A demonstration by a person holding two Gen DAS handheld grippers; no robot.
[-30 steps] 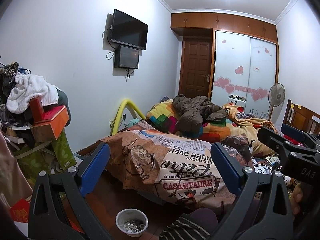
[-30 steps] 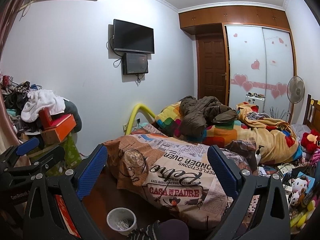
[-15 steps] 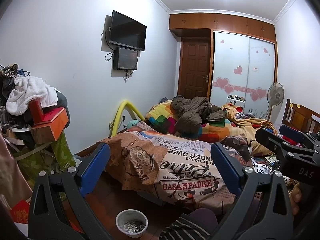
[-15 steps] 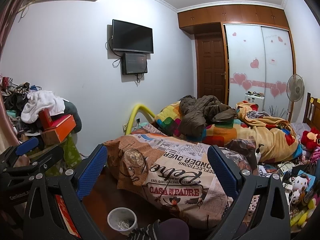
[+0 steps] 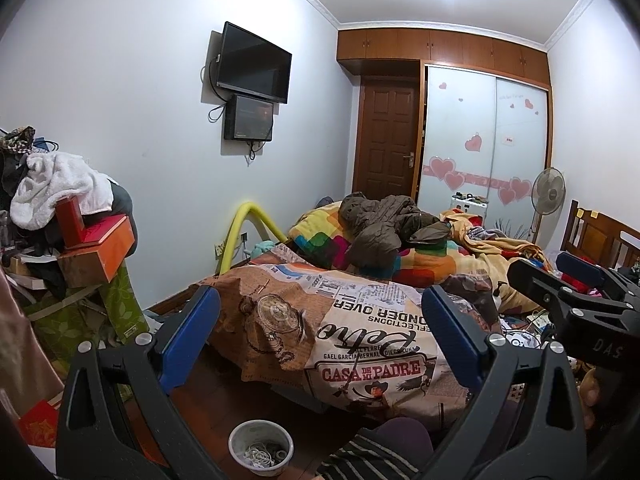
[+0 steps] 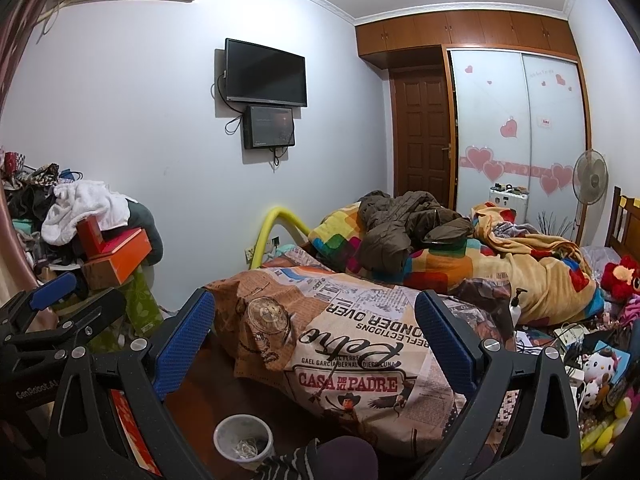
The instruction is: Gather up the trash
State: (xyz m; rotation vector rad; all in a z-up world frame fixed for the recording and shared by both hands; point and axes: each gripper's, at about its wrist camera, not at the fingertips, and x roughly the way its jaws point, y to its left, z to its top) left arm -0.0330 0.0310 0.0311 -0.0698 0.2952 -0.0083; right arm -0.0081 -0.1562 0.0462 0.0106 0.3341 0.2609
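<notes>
Our view has barely drifted. Both grippers, left gripper [image 5: 320,336] and right gripper [image 6: 314,336], hover spread and empty above the white bin [image 5: 261,449]; nothing collected shows.

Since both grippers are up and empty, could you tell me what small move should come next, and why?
Probably tilt both open grippers, left gripper and right gripper, down toward the white bin on the floor by the bed: both point across the room, and no piece of trash is clearly in view.

One bed [image 5: 360,344], one cup [image 5: 260,446], one fan [image 5: 548,192] — two screens [image 5: 252,64].
</notes>
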